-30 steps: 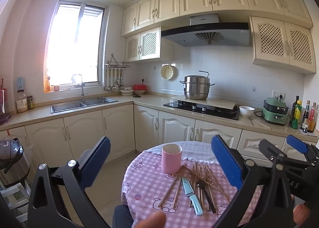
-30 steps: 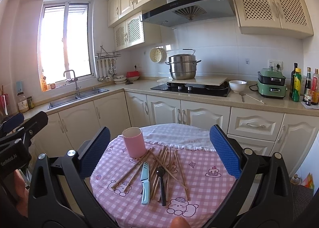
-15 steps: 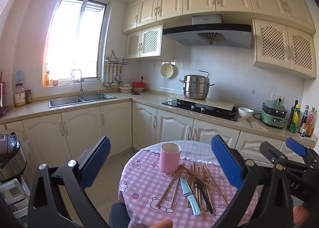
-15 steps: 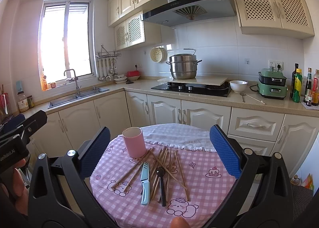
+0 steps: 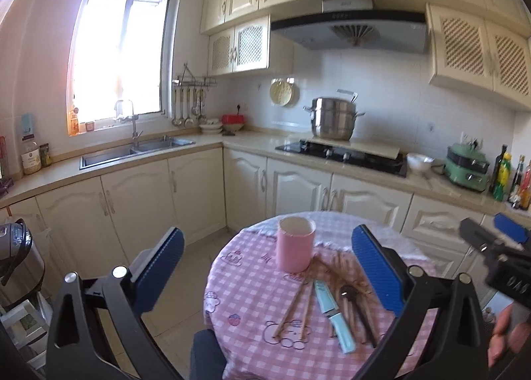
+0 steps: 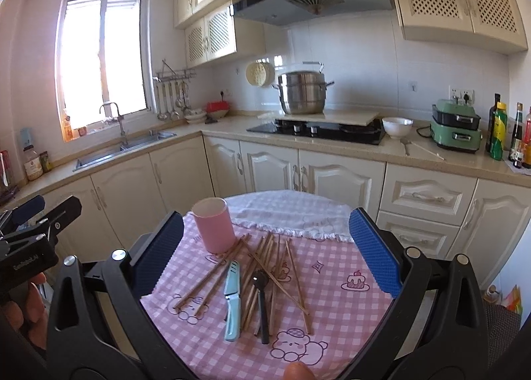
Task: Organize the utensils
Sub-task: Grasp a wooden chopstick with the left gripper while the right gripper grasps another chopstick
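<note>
A pink cup stands upright at the far left of a round table with a pink checked cloth. In front of it lie several wooden chopsticks, a light blue knife and a black spoon, loosely piled. The cup, knife and chopsticks also show in the left wrist view. My right gripper is open and empty above the pile. My left gripper is open and empty, above the table's left edge.
Kitchen counters run behind the table with a sink, a hob with a steel pot, a white bowl and bottles. A rice cooker stands at the left. A dark chair seat sits under the table's near edge.
The left gripper has swung left and a little closer, so the table sits further right in its view. The right gripper has barely moved. Both stay open.
</note>
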A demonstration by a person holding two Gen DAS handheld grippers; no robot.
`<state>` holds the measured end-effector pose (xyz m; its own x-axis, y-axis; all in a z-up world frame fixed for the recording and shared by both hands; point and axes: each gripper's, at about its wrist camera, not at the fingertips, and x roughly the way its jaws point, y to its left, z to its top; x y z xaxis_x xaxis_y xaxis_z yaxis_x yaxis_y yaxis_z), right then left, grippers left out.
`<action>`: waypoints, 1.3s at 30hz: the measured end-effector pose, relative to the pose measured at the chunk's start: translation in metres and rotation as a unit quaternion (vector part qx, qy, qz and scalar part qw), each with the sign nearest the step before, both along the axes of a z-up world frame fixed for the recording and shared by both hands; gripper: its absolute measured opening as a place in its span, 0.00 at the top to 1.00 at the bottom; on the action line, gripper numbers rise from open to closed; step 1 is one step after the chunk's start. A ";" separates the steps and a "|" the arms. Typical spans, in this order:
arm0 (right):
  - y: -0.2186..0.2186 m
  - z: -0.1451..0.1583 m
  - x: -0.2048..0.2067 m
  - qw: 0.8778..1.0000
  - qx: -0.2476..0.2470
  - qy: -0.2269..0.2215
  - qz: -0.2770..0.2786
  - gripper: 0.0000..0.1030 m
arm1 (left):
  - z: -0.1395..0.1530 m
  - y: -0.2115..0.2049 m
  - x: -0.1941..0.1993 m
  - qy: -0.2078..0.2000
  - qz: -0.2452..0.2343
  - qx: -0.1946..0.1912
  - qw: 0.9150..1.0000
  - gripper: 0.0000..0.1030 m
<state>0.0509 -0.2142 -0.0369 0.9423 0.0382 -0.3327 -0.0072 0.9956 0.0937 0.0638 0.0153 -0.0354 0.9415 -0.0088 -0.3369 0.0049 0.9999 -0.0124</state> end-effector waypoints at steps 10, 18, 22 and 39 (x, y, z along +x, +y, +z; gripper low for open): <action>-0.010 -0.037 0.060 0.997 -0.012 0.070 0.000 0.05 | -0.055 -0.003 0.075 0.073 -0.027 0.046 0.996 0.04; -0.019 -0.092 0.109 0.986 -0.008 0.165 0.022 0.05 | -0.125 -0.015 0.155 0.172 -0.069 0.075 0.980 0.04; -0.024 -0.113 0.126 0.980 0.000 0.199 0.026 0.05 | -0.155 -0.024 0.186 0.211 -0.087 0.092 0.969 0.04; -0.007 -0.171 0.210 0.949 -0.025 0.288 0.122 0.22 | -0.237 -0.042 0.255 0.310 -0.139 0.116 0.933 0.21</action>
<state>0.2605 -0.2211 -0.2083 0.5686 0.2036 -0.7970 -0.2009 0.9739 0.1054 0.3186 -0.0269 -0.2728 0.5367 -0.0824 -0.8398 0.3278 0.9374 0.1176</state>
